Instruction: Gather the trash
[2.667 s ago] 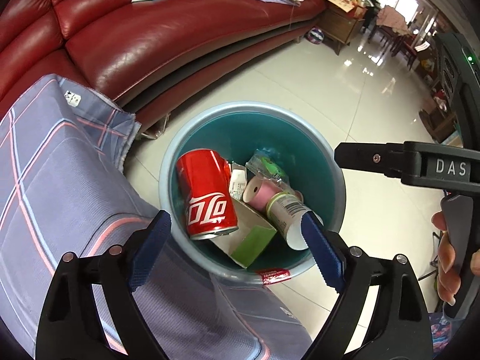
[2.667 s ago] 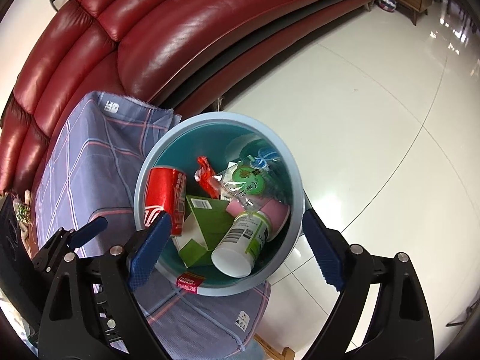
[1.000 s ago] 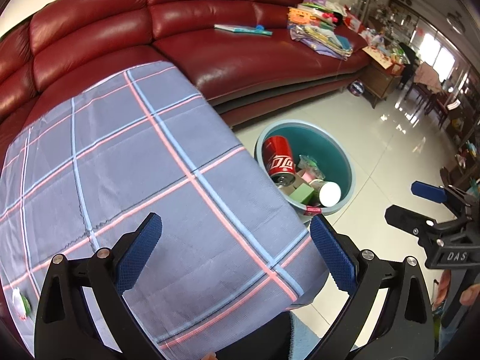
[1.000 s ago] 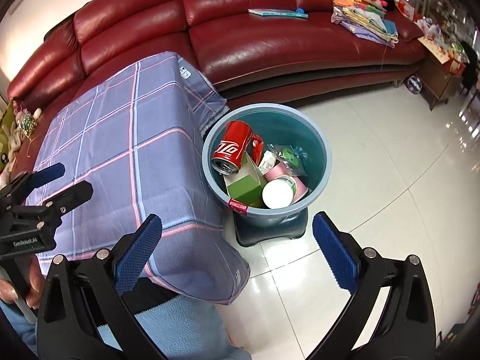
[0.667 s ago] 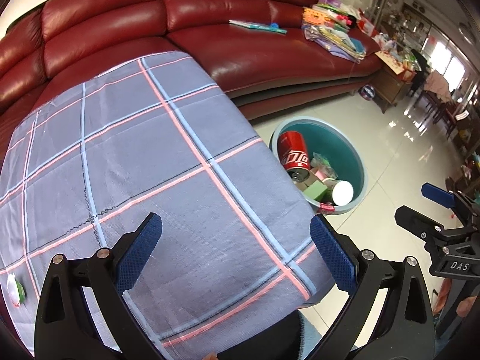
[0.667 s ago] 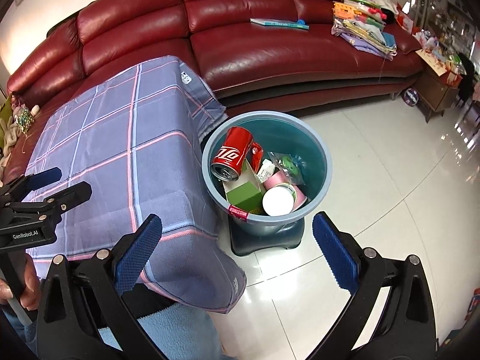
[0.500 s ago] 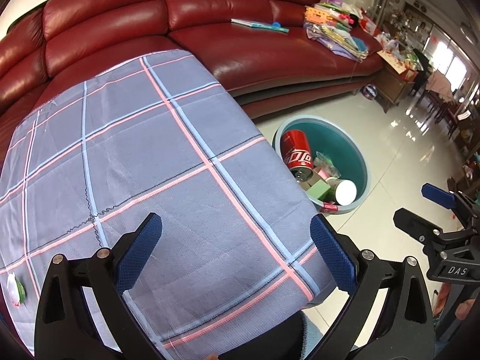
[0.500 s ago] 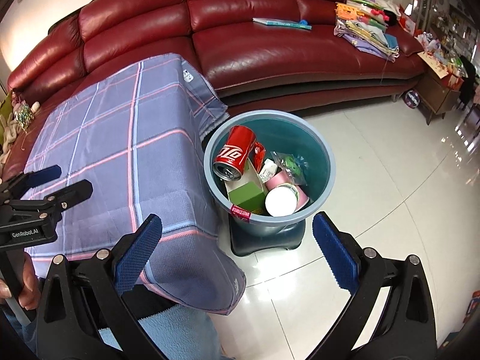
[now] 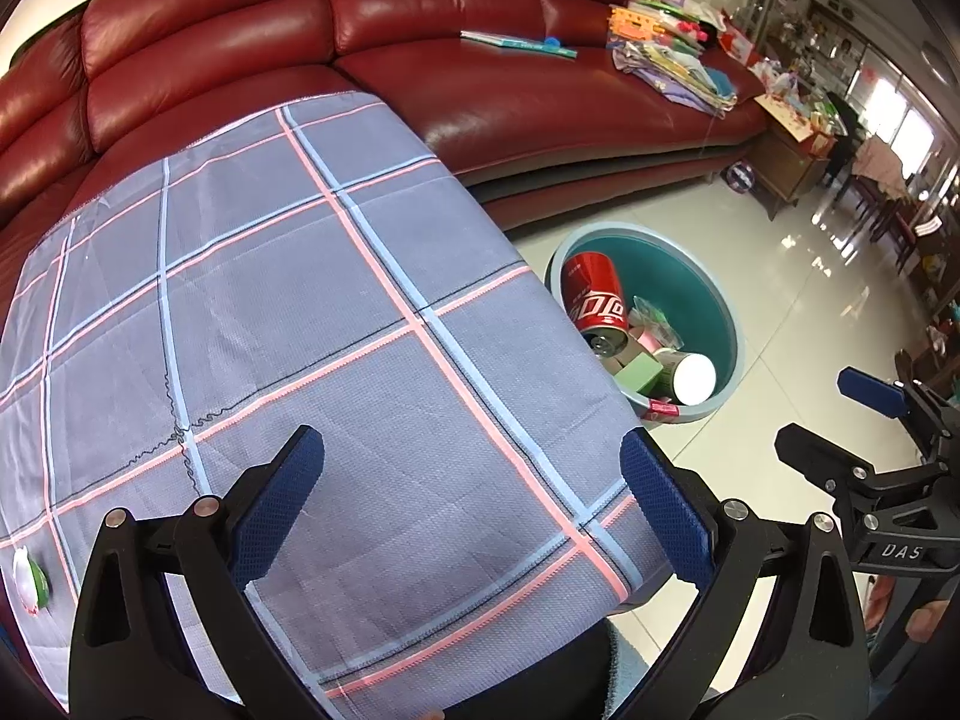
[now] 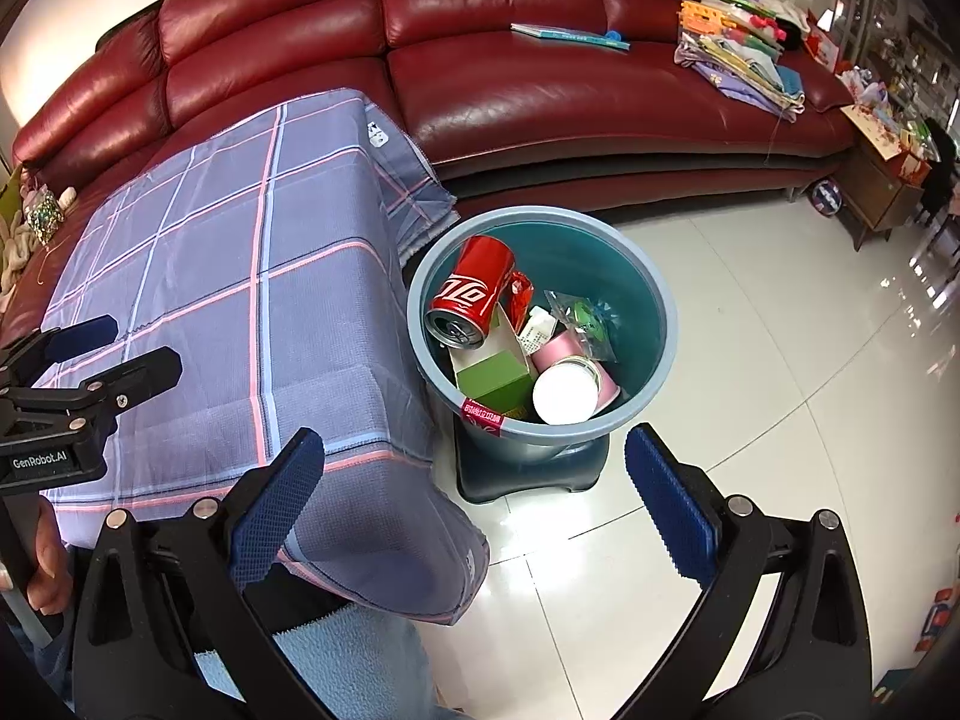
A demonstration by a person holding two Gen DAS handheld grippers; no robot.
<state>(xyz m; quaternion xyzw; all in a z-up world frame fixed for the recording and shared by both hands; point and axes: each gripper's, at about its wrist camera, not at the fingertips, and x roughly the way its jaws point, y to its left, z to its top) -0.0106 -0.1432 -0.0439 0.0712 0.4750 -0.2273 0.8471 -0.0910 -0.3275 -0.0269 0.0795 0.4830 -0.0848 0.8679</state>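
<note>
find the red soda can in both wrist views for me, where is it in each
Left wrist: red soda can right of centre, in the bin's near-left side by the cloth edge.
Right wrist: red soda can centre, at the bin's upper left.
Shared landmark: the blue-rimmed trash bin.

Home living room, long curved red leather sofa [image 10: 540,78] strewn with books and folded cloths [image 10: 738,69], glossy white tiled floor [image 10: 780,330], plaid-clothed desk [image 9: 270,330], wooden side cabinet [image 9: 786,162], dining chairs [image 9: 882,204] by bright windows
</note>
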